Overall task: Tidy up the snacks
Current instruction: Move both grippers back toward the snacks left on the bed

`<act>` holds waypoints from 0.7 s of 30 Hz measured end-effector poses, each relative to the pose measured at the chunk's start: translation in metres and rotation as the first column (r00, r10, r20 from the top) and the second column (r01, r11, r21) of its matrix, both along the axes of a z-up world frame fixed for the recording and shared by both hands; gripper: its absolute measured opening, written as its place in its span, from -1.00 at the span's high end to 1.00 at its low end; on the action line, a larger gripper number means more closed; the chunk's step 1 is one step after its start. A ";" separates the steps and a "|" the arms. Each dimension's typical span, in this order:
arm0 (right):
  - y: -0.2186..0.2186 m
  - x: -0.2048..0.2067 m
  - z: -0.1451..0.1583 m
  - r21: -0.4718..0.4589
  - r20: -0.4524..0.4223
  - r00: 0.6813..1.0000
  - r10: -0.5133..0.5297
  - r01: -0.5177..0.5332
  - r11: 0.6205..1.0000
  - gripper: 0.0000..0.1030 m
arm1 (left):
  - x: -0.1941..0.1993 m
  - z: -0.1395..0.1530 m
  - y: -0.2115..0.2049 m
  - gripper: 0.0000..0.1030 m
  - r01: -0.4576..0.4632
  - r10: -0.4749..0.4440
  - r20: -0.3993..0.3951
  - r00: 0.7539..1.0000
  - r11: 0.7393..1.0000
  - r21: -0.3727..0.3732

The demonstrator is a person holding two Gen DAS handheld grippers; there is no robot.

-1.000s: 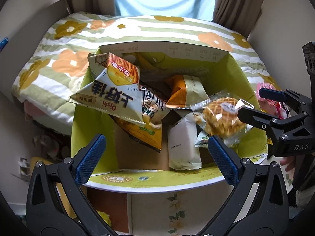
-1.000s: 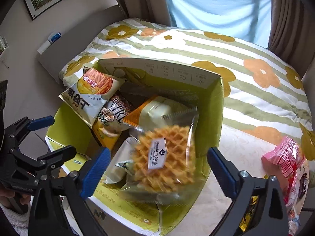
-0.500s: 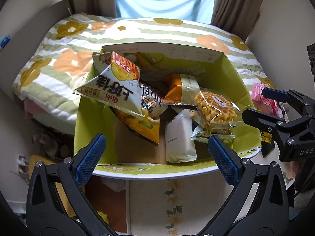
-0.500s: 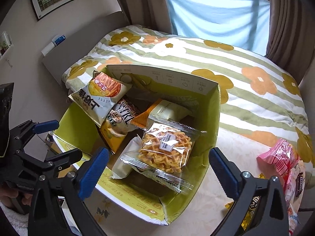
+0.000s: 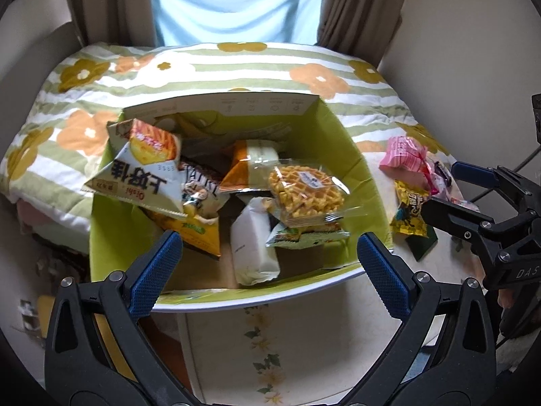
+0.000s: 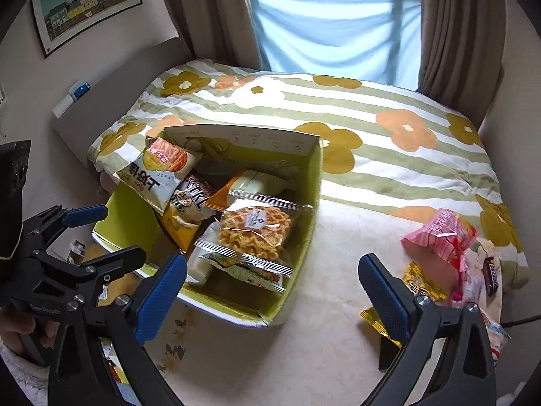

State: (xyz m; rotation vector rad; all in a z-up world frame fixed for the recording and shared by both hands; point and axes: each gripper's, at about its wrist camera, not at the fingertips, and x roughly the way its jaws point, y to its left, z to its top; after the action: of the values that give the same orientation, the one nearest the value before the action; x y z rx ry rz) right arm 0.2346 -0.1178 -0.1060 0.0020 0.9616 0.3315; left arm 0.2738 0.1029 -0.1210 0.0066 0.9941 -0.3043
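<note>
Left wrist view: my left gripper [image 5: 267,253] is spread wide, nothing in it, hovering at the near rim of the green cardboard box [image 5: 111,237]. Inside the box: Oishi cheese snack bag [image 5: 142,176] propped at the left wall, waffle pack [image 5: 306,191] lying on top of a green wrapper, white pouch [image 5: 253,247] near the middle, orange-and-white bag [image 5: 250,165] behind. Right gripper [image 5: 449,191] shows at the right edge, jaws apart, empty, over the loose snacks outside the box: pink packet [image 5: 402,155], yellow packet [image 5: 409,213].

Right wrist view: right gripper [image 6: 270,287] wide, holding nothing, aimed between the box [image 6: 304,237] corner and the loose pile on the table [image 6: 304,338]. Waffle pack [image 6: 255,233] sits in the box's right side. Pink packet [image 6: 439,233] and yellow packet [image 6: 419,280] lie well right of the box, with a dark chocolate bar [image 6: 492,275] beside them.

Step, my read: waffle is placed, so I'm between picks. Next move calls for swinging the right gripper over to the pile, likely the pink packet, and closing on a crimped edge; crinkly film may slip.
</note>
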 end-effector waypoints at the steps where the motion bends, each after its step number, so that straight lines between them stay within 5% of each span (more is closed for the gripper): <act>1: -0.007 -0.004 0.002 -0.005 0.001 1.000 -0.024 0.024 1.000 -0.97 | 0.000 0.001 -0.008 -0.99 0.020 -0.020 0.006 1.000 1.000 0.002; 12: -0.115 -0.043 0.011 -0.017 0.015 0.955 -0.295 0.295 0.955 -0.97 | -0.001 0.013 -0.115 -0.99 0.200 -0.200 0.033 0.979 0.980 -0.013; 21: -0.209 -0.060 -0.007 -0.068 -0.015 0.905 -0.426 0.424 0.903 -0.97 | 0.003 -0.007 -0.215 -0.99 0.281 -0.281 -0.017 0.960 0.960 -0.017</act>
State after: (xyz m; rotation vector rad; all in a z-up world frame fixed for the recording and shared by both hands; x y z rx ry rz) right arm 0.1749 -0.3273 -0.1128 0.1582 0.9722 -0.1040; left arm 0.2765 -0.1122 -0.1279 0.1333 1.0109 -0.5732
